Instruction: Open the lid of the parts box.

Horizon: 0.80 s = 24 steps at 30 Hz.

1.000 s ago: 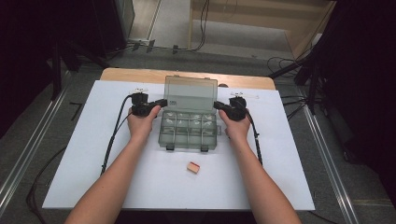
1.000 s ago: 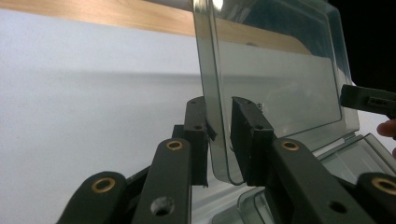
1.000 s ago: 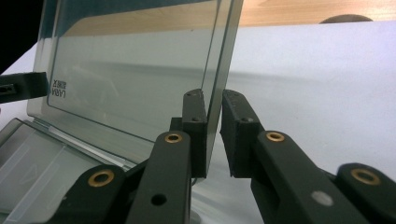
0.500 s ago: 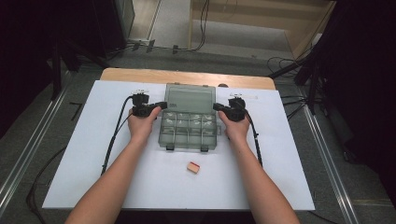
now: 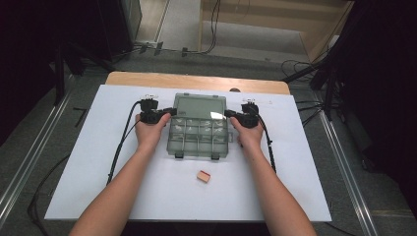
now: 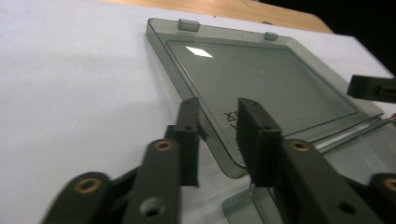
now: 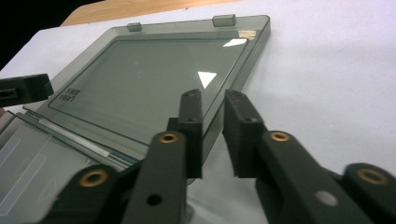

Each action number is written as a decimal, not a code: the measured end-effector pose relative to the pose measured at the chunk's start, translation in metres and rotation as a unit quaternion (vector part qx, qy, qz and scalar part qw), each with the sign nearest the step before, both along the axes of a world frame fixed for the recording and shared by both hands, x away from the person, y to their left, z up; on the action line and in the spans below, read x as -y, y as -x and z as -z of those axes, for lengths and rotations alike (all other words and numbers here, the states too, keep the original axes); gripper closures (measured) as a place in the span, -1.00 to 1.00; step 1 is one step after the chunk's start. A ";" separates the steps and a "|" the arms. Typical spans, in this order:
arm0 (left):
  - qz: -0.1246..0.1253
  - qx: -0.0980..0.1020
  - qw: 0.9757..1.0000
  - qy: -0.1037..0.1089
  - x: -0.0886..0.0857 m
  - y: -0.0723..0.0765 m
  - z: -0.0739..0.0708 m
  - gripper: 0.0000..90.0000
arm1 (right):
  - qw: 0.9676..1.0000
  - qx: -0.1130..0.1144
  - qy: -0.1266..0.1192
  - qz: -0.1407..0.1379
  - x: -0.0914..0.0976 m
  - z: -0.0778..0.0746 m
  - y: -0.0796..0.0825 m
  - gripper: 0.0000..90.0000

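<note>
Both grippers flank the lid [image 5: 200, 104] of a smoky compartment box [image 5: 199, 137], which lies folded back flat on the white sheet of the worktop [image 5: 88, 162] behind the box's open tray. The left gripper [image 6: 218, 126] straddles the lid's left edge with its jaws parted; they have just been opening, the rim sits between them, and a gap shows on either side. The right gripper [image 7: 212, 122] does the same at the lid's right edge, its jaws also just opening, and the rim stands free of the pads. Judging by this, the lid has been laid down and the step in hand is letting go cleanly. To do it well, each gripper should spread enough that neither pad drags the rim, then back away outward and level from the lid, both sides together, so the box does not skid or the lid flip forward. Relative to the box, the left hand [image 5: 147, 132] and right hand [image 5: 251, 133] lie low on the sheet at its two sides, forearms running back toward the person, grippers pointing inward toward each other. A small tan block [image 5: 203, 176] lies in front of the box, well apart from both hands.
</note>
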<state>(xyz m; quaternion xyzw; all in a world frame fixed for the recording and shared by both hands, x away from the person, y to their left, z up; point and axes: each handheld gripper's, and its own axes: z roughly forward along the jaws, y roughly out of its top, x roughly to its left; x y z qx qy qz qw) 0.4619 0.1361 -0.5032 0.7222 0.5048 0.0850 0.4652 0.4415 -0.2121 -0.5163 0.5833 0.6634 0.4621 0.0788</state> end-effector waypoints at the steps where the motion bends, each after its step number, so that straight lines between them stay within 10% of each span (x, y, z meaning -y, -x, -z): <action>1: 0.002 0.005 1.000 -0.004 0.000 0.001 -0.001 0.38 | 1.000 0.006 0.001 0.000 0.001 -0.001 0.000 0.51; 14: 0.043 0.050 0.998 -0.010 -0.002 0.015 -0.020 -0.50 | 0.996 0.074 0.032 -0.028 0.004 -0.024 0.022 -0.78; 24: 0.075 0.074 0.994 -0.011 -0.008 0.035 -0.028 -1.00 | 0.992 0.091 0.053 -0.066 0.004 -0.031 0.043 -1.00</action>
